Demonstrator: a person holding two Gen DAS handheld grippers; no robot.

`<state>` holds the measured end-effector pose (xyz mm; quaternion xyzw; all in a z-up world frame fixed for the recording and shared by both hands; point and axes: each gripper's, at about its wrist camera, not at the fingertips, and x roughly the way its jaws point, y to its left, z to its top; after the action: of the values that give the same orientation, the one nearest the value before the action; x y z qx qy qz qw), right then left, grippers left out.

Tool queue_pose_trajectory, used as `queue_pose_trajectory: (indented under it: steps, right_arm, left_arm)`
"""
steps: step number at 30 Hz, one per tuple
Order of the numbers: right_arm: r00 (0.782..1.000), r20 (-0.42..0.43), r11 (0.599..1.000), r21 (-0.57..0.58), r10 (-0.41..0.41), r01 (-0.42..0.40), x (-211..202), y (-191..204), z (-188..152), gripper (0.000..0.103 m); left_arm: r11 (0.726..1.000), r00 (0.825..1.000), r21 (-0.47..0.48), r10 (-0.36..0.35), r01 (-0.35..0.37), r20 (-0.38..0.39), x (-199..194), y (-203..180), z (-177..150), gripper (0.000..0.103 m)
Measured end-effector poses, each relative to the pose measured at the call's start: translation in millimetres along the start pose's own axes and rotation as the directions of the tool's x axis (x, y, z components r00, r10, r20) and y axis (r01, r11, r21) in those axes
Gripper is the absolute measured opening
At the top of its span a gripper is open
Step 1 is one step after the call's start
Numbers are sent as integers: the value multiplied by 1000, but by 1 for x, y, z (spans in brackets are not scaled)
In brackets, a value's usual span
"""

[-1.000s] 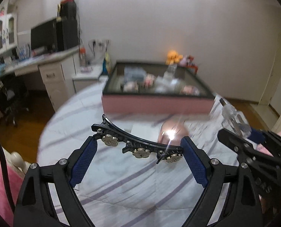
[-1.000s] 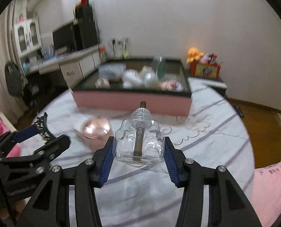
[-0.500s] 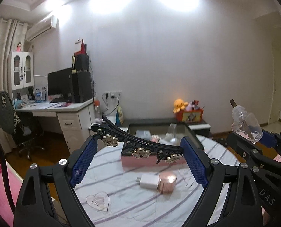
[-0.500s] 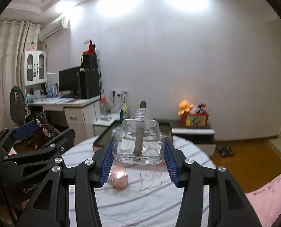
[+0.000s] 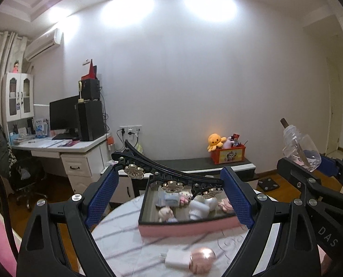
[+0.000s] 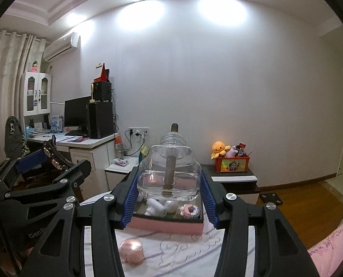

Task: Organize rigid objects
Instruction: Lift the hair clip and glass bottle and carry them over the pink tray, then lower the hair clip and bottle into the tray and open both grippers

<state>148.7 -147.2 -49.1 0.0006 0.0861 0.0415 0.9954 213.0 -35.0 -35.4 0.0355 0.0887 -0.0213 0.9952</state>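
Pink-walled tray (image 5: pixel 187 228) is holding small toys; left gripper (image 5: pixel 171 194) is clasping a hair clip (image 5: pixel 169 173), right gripper (image 6: pixel 169 196) a glass bottle (image 6: pixel 169 175).

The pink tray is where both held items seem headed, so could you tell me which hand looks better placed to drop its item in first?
Probably the right. The right gripper holds the clear glass bottle lined up with the pink tray, while the left gripper, carrying the black hair clip, sits off toward the tray's left end.
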Motion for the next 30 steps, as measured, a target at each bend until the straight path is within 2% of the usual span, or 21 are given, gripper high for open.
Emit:
queue_pose_trajectory:
  steps: [8, 13, 14, 16, 17, 19, 21, 23, 26, 28, 30]
  right_arm:
    - [999, -35, 1000, 25, 0, 1, 89, -17, 9, 51]
    - [987, -157, 997, 72, 28, -17, 165, -28, -4, 52]
    - [982, -186, 997, 80, 35, -20, 176, -31, -10, 52]
    - [957, -279, 994, 102, 73, -46, 211, -35, -26, 52]
    - [945, -315, 991, 120, 92, -56, 224, -37, -35, 52]
    - [911, -390, 984, 159, 136, -79, 248, -40, -49, 52]
    - [874, -455, 978, 188, 169, -91, 273, -39, -68, 52]
    - [845, -499, 972, 215, 193, -95, 285, -41, -81, 52]
    - [829, -520, 968, 233, 206, -94, 289, -43, -93, 53]
    - [828, -528, 971, 225, 191, -81, 287, -43, -94, 64]
    - [842, -511, 974, 215, 176, -74, 279, -47, -92, 86]
  left_arm:
    - [1000, 1000, 18, -19, 20, -14, 105, -6, 13, 91]
    - [999, 989, 45, -3, 10, -148, 180, -10, -8, 91]
    - [999, 977, 45, -5, 15, -212, 200, -9, -17, 91]
    - [999, 949, 24, -29, 38, -314, 230, -8, -33, 91]
    - [999, 928, 17, -29, 39, -371, 245, -6, -43, 91]
    - [999, 875, -3, -36, 40, -483, 272, -2, -62, 91]
    - [997, 832, -55, -70, 48, -550, 288, 4, -77, 91]
    - [998, 819, -53, -61, 38, -571, 293, 5, -85, 90]
    - [1000, 811, -15, -27, 22, -585, 293, 2, -88, 91]
    - [1000, 822, 9, 6, -1, -570, 286, -1, -86, 92]
    - [1000, 844, 4, -10, 15, -536, 268, 2, -78, 93]
